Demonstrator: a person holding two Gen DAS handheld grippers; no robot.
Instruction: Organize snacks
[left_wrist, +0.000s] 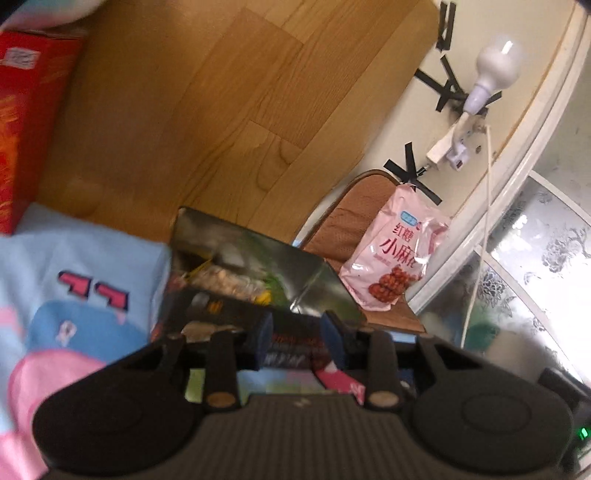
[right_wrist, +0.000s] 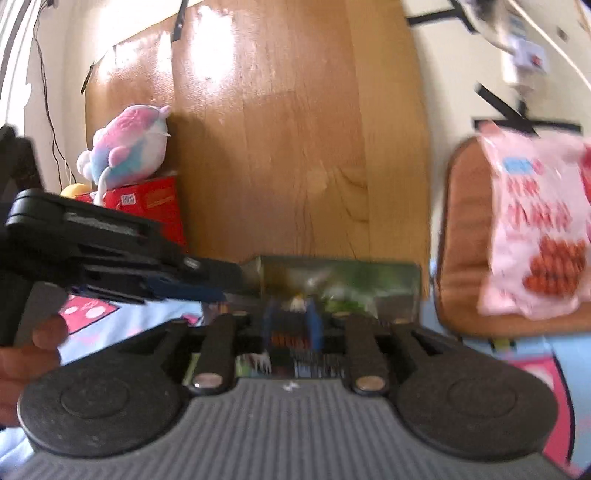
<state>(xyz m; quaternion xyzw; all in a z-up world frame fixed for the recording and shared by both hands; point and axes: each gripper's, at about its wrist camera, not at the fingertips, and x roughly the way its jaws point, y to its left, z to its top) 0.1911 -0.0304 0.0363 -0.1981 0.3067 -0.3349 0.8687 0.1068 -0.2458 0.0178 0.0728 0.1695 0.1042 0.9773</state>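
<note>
A dark snack packet (left_wrist: 291, 341) with red and orange print fills the gap between the blue pads of my left gripper (left_wrist: 297, 336), which is shut on it. In the right wrist view the same dark packet (right_wrist: 291, 338) sits between the pads of my right gripper (right_wrist: 292, 321), also shut on it. The left gripper (right_wrist: 221, 286) comes in from the left, held by a hand (right_wrist: 29, 354). Just beyond stands an open shiny tin box (left_wrist: 258, 243) (right_wrist: 369, 273) with several snacks inside. A pink snack bag (left_wrist: 395, 254) (right_wrist: 535, 221) leans on a brown chair cushion (left_wrist: 354, 210) (right_wrist: 465, 240).
A light blue cartoon cloth (left_wrist: 74, 258) (right_wrist: 461, 354) covers the surface. A red carton (left_wrist: 26, 110) (right_wrist: 147, 199) stands at the left with a plush toy (right_wrist: 129, 144) on it. A wooden panel (left_wrist: 221, 110) rises behind; a bulb (left_wrist: 495, 66) and a cord hang on the wall.
</note>
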